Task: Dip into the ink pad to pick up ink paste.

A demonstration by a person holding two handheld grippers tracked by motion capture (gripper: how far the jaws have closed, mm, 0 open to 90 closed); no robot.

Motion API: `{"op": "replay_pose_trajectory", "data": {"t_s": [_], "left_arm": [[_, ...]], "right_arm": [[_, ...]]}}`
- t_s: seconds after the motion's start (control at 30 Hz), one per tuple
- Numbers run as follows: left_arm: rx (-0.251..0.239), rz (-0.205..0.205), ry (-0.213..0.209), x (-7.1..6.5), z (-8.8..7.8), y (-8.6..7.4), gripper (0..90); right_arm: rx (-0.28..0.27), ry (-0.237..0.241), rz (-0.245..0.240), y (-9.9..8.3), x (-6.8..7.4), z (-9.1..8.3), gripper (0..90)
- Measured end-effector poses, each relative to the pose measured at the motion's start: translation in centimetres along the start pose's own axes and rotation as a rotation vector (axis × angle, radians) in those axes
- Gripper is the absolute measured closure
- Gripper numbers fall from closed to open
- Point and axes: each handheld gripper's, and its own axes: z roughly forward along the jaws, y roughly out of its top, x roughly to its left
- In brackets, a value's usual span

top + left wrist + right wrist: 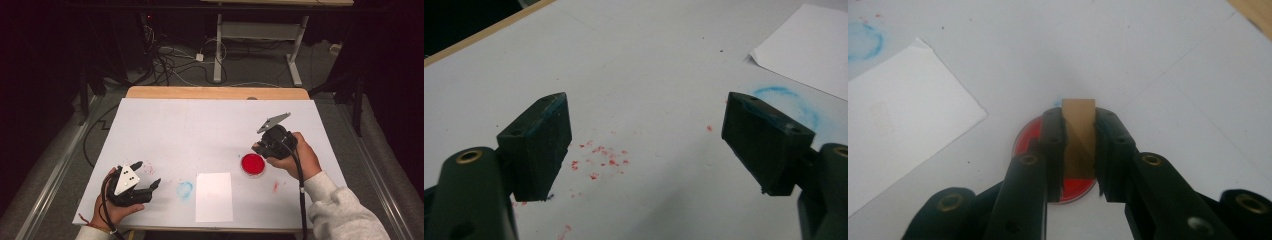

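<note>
A round red dish [252, 164] sits on the white table cover right of centre. My right gripper [257, 147] hangs just above its far right side, shut on a small tan wooden block [1078, 131]. In the right gripper view the block stands upright between the jaws of the right gripper [1078, 112], with the red dish [1027, 139] directly below it. My left gripper [147, 173] rests at the near left of the table. Its jaws stand wide apart in the left gripper view [646, 107], with nothing between them.
A white sheet of paper [214, 196] lies at the near centre, with a blue smudge [184, 189] to its left. Red specks [599, 155] dot the cover under the left gripper. A red smear [275, 186] marks the cover near the right forearm. The wooden table edge [215, 92] is at the far side.
</note>
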Motion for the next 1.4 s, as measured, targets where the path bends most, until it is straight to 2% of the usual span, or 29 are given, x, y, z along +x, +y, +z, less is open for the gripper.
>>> {"op": "replay_pose_trajectory", "data": {"t_s": [0.1,0.2,0.37,0.43,0.77,0.83,0.97,1.1,1.4], "left_arm": [[0.001,0.007,-0.003,-0.2,0.1,0.0,19.6],[0.004,0.010,-0.002,-0.2,-0.1,-0.1,19.6],[0.000,0.008,0.001,-0.2,-0.2,-0.1,19.6],[0.001,0.010,-0.004,-0.3,-0.2,-0.1,19.6],[0.007,0.015,-0.008,-0.3,0.0,0.0,19.6],[0.010,0.017,-0.007,-0.3,0.0,0.0,19.6],[0.012,0.019,-0.007,-0.3,0.1,0.0,19.6],[0.009,0.018,-0.010,-0.3,0.1,0.0,19.6],[0.012,0.024,-0.011,-0.5,0.0,0.0,19.6]], "right_arm": [[-0.002,-0.001,-0.010,0.4,0.2,-0.3,76.4],[0.010,0.007,-0.023,0.5,0.4,0.0,76.4],[0.053,0.015,-0.012,-0.1,0.7,1.6,76.4],[0.074,0.034,-0.015,-0.5,0.9,2.5,76.4],[0.160,0.039,-0.014,-1.6,1.2,5.5,76.4],[0.159,0.050,-0.009,-1.7,1.1,5.8,76.4],[0.179,0.045,-0.004,-2.0,1.1,6.5,76.4],[0.163,0.055,0.024,-2.4,1.0,6.6,76.5],[0.138,0.051,0.023,-2.8,1.0,6.8,76.5]]}}
